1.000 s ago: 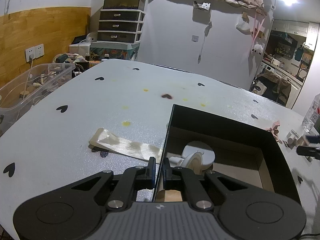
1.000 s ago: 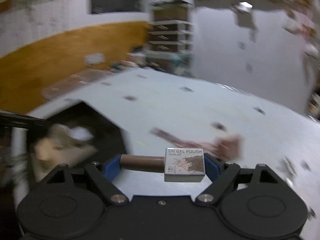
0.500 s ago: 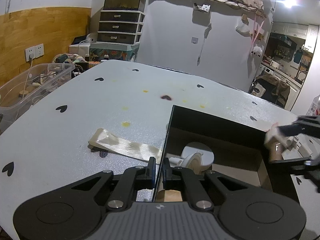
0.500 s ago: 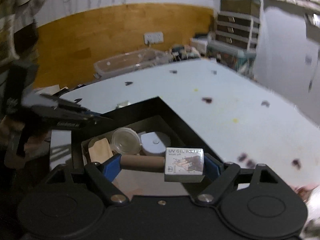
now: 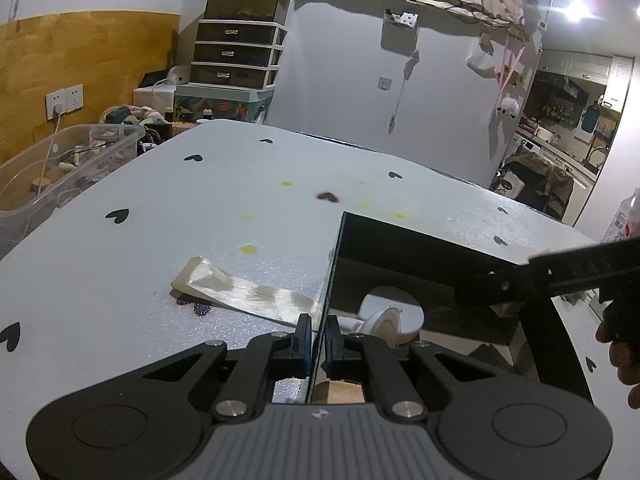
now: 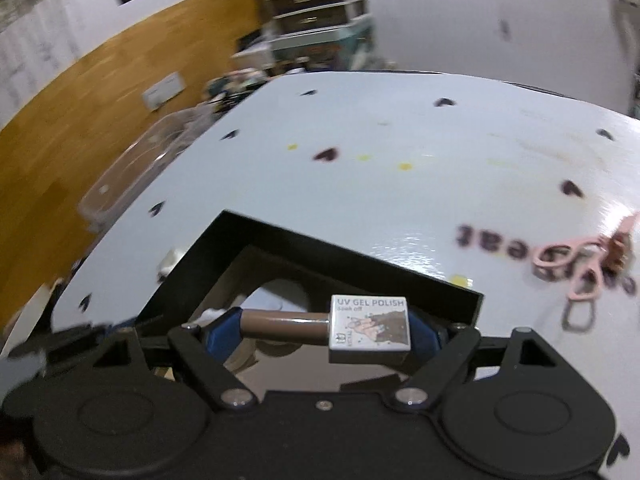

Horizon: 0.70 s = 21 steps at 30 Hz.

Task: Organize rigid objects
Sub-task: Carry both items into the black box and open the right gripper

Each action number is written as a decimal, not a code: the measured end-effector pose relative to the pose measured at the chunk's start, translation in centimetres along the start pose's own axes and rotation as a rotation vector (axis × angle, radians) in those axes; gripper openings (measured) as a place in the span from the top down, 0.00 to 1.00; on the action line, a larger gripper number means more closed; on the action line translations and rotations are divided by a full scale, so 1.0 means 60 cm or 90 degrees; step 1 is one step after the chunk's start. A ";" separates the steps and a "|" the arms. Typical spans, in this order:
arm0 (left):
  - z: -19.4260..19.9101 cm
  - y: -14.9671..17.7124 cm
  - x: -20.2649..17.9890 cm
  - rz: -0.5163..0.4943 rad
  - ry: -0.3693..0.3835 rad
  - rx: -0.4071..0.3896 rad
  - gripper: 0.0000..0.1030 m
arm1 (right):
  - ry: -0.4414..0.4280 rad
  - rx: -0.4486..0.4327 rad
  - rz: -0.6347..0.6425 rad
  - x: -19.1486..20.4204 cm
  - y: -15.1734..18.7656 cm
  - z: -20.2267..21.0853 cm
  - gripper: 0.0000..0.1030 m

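Note:
A black open box [image 5: 400, 236] stands on the white table. My left gripper [image 5: 316, 332] is shut on the box's near left wall, one finger inside and one outside. White round containers [image 5: 392, 312] lie inside the box. My right gripper [image 6: 324, 324] is shut on a UV gel polish bottle [image 6: 370, 326], gripped end to end with its brown cap to the left. It hangs over the box [image 6: 320, 240], above the white containers [image 6: 280, 292]. From the left wrist view the right gripper's black fingers [image 5: 560, 272] reach in over the box's right wall.
A beige ribbon strip [image 5: 240, 292] lies left of the box. A clear plastic bin [image 5: 48, 168] sits beyond the table's left edge. Pink scissors [image 6: 580, 268] lie on the table to the right. A person's hand [image 5: 624, 344] shows at the right edge.
My right gripper has carried the polish bottle from the table's right side to above the box and rolled somewhat. The left gripper has stayed still on the box wall.

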<state>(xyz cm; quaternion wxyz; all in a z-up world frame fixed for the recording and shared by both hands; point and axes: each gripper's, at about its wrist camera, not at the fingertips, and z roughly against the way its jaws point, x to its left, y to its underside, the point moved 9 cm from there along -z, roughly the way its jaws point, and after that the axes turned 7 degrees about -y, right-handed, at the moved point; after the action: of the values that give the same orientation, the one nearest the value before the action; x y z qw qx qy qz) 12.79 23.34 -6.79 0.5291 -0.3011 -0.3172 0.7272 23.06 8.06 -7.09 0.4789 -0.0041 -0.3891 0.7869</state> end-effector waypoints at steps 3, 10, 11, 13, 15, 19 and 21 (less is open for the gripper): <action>-0.001 0.000 0.000 0.002 0.001 0.000 0.94 | 0.033 -0.009 -0.062 -0.010 -0.004 -0.003 0.17; -0.003 0.001 0.000 0.002 0.003 -0.001 0.94 | 0.117 -0.033 -0.063 -0.008 -0.016 0.001 0.02; -0.002 0.001 0.000 0.002 0.005 -0.001 0.94 | 0.115 -0.034 -0.062 -0.008 -0.017 0.003 0.02; -0.003 0.002 0.000 0.003 0.007 -0.001 0.94 | 0.103 -0.029 -0.069 -0.009 -0.017 0.008 0.02; -0.004 0.002 0.001 0.003 0.007 -0.002 0.94 | 0.092 -0.025 -0.072 -0.011 -0.017 0.012 0.02; -0.005 0.001 0.001 0.005 0.007 -0.002 0.94 | 0.081 -0.024 -0.056 -0.003 -0.015 0.021 0.02; -0.005 0.002 0.001 0.005 0.006 -0.002 0.94 | 0.069 -0.024 -0.046 0.002 -0.012 0.026 0.02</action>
<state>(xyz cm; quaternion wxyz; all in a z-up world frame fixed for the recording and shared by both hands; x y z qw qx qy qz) 12.94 23.40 -7.05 0.5273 -0.3065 -0.3144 0.7274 22.96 7.37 -5.49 0.5270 -0.0420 -0.3771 0.7604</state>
